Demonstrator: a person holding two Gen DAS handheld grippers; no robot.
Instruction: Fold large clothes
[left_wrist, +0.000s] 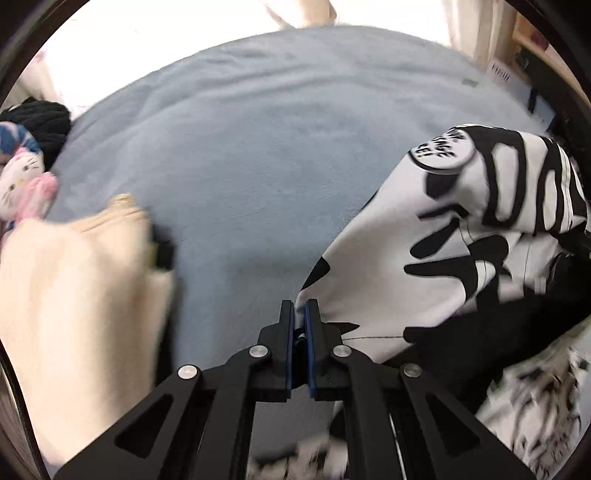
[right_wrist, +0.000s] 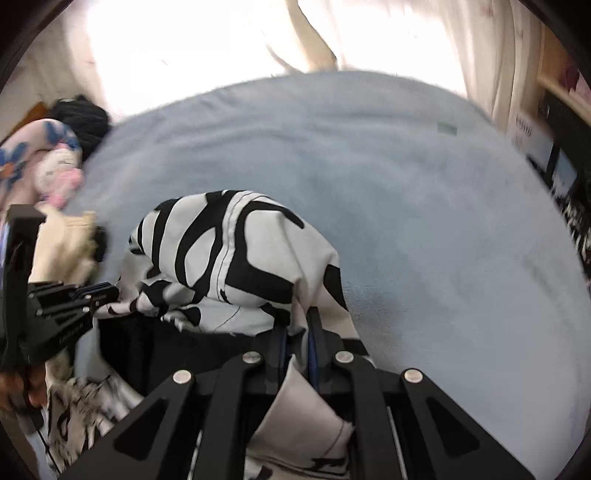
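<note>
Black right gripper and left gripper, jaws clamped on edges of the white cotton garment with bold black lettering, bunched over the pale blue fleece bed cover: pick-up stage, probably needing a lift and spread next.

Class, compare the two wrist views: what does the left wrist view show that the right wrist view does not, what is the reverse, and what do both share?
Only the left wrist view: a round printed badge on the black-and-white garment.
Only the right wrist view: the left gripper seen from the side, and a hand holding it.
Both: the blue blanket, the pink plush toy, the cream cloth, and a gripper shut on the garment, the right gripper among them.
</note>
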